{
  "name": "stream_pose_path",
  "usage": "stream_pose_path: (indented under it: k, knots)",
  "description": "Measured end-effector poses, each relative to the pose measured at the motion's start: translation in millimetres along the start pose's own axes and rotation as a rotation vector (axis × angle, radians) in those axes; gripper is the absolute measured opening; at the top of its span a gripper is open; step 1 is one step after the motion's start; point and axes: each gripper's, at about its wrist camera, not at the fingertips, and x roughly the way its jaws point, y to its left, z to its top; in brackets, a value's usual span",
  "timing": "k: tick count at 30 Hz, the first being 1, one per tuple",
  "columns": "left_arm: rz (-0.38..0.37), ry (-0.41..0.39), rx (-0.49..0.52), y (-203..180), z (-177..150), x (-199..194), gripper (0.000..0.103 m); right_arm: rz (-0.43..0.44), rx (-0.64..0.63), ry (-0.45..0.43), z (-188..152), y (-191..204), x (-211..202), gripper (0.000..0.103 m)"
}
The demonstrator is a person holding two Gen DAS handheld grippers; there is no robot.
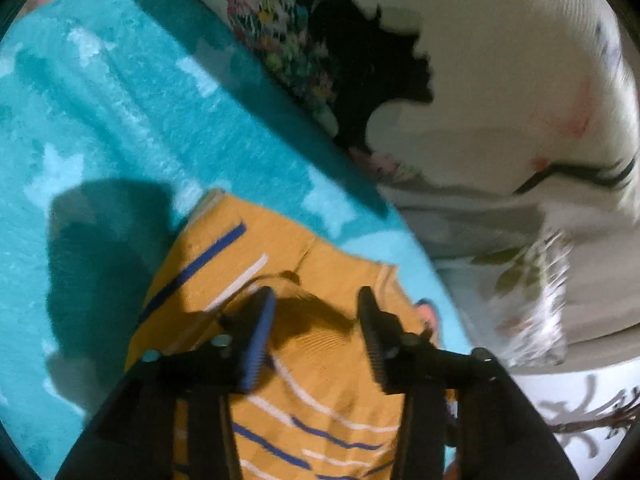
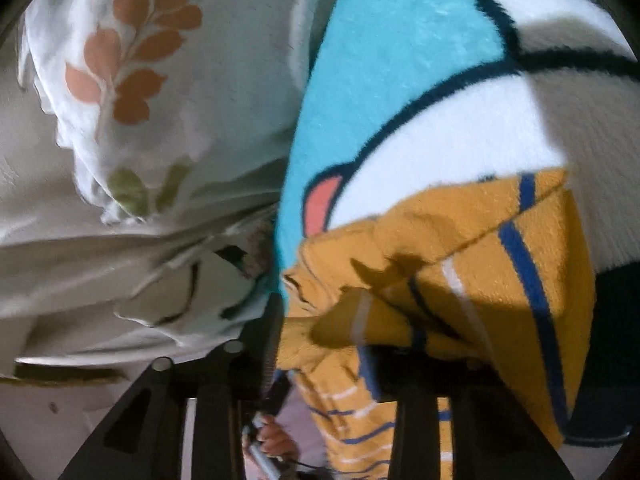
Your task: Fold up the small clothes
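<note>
A big blue blanket (image 1: 120, 120) with pale stars covers the bed, and a white sheet (image 2: 140, 80) with leaf prints lies beside it. On the blanket sits a small yellow top (image 1: 248, 264) with blue and white stripes. It lies near the blanket's edge, partly doubled over, with bumps and loose folds. It looks soft, light and floppy, so it will sag and slide when it is lifted by one spot. A good place to take it is along a flat edge or at a corner, one claw at each end, so that it stays spread out and does not bunch up. The left claw (image 1: 316, 340) hangs just over the top with its jaws spread apart and nothing pinched between them. The right claw (image 2: 328, 360) is low by the rumpled edge of the top. The cloth drapes over one finger and hides it, but the jaws look spread, not pinching.
</note>
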Motion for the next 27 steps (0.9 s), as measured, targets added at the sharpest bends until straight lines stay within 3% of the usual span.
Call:
stream_pose_path:
  k: [3, 6, 12, 16, 20, 27]
  knots:
    - [-0.036, -0.041, -0.031, 2.6, 4.4, -13.8, 0.052, 0.067, 0.029, 0.007, 1.5, -1.1, -5.9, 0.055]
    - [-0.009, -0.07, -0.047, 7.3, 6.8, -29.4, 0.052, 0.098, 0.063, -0.009, 3.5, -4.4, -13.7, 0.059]
    - [0.18, -0.09, 0.016, 16.3, -16.1, -66.4, 0.053, 0.119, 0.047, -0.029, -9.6, 6.5, -28.5, 0.067]
    - [0.294, -0.121, 0.053, 23.3, -49.6, -95.8, 0.058, -0.011, -0.152, -0.006, -39.0, 38.8, -37.9, 0.067]
    - [0.403, -0.146, 0.081, 29.8, -85.2, -115.8, 0.059, -0.231, -0.427, 0.062, -61.5, 71.6, -6.9, 0.066]
    - [0.466, -0.167, 0.07, 49.8, -132.9, -149.1, 0.06, -0.497, -0.563, 0.078, -38.2, 73.6, 64.0, 0.056]
